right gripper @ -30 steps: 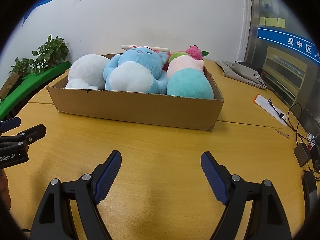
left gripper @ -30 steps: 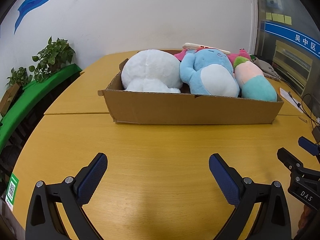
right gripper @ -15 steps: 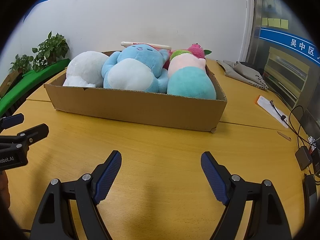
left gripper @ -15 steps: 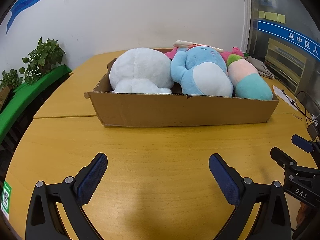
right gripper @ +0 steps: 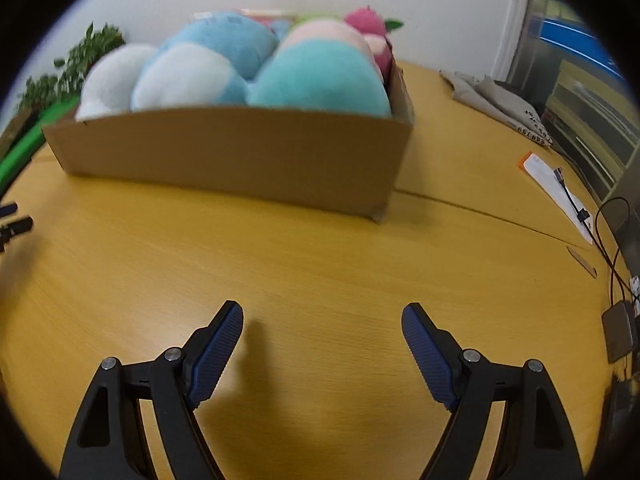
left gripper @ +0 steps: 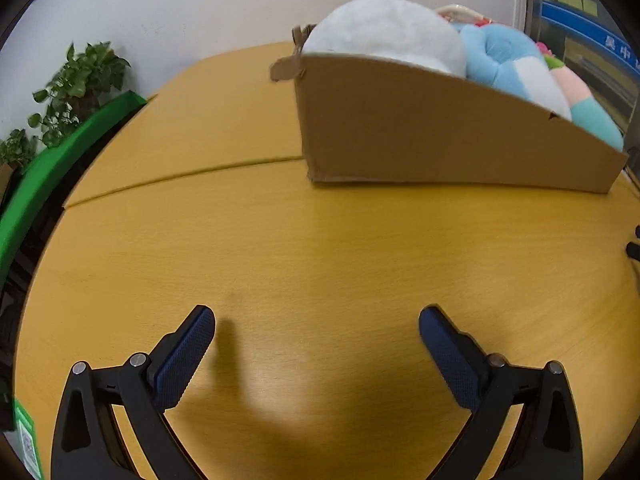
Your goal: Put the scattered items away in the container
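Both the left gripper (left gripper: 316, 320) and right gripper (right gripper: 322, 316) are being held spread apart and empty above the wooden table (right gripper: 320, 264), facing a cardboard box (right gripper: 240, 152) of plush toys (right gripper: 320, 80).

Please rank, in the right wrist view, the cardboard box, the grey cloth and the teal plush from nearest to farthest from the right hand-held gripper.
From the right hand-held gripper:
1. Cardboard box, its front wall straight ahead.
2. Teal plush, inside the box's right end.
3. Grey cloth, far right on the table.

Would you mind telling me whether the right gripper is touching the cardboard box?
Apart. The right wrist view shows the right gripper open, with a bare stretch of table between its fingertips and the cardboard box.
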`<state>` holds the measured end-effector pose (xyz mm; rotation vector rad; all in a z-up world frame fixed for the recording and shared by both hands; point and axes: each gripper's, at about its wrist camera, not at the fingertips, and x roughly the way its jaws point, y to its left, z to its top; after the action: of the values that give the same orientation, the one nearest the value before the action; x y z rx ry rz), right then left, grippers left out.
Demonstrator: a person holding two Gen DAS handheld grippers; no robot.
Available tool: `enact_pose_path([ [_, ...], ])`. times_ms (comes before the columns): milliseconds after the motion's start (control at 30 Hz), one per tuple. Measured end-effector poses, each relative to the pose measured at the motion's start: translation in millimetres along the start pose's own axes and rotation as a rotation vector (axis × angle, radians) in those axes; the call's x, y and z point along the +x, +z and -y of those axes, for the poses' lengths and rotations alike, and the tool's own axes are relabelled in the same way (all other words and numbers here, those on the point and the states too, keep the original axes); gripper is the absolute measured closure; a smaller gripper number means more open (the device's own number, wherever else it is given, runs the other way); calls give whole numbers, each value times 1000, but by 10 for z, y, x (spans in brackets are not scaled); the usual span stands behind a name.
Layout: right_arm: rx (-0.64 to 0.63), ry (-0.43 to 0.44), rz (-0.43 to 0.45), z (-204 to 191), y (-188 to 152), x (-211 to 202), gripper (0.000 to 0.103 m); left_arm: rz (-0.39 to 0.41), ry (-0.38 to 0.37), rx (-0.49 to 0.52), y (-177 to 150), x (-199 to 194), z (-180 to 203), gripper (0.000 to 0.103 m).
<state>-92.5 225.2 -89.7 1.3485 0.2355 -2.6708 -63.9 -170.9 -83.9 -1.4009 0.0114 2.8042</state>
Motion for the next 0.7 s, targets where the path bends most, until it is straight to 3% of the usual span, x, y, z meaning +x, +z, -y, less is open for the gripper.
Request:
enact_pose_path([
  [133, 3, 73, 8, 152, -3, 38, 16, -7, -22, 16, 44, 44, -182, 0],
  [233, -52, 125, 15, 172, -37, 49, 0, -7, -32, 29, 84, 71, -322, 0],
  [533, -301, 306, 25, 418, -109, -59, 0, -10, -80, 78, 234, 181, -791, 0],
  [700, -299, 303, 27, 724, -56, -18, 0, -11, -144, 161, 296, 236, -907, 0],
])
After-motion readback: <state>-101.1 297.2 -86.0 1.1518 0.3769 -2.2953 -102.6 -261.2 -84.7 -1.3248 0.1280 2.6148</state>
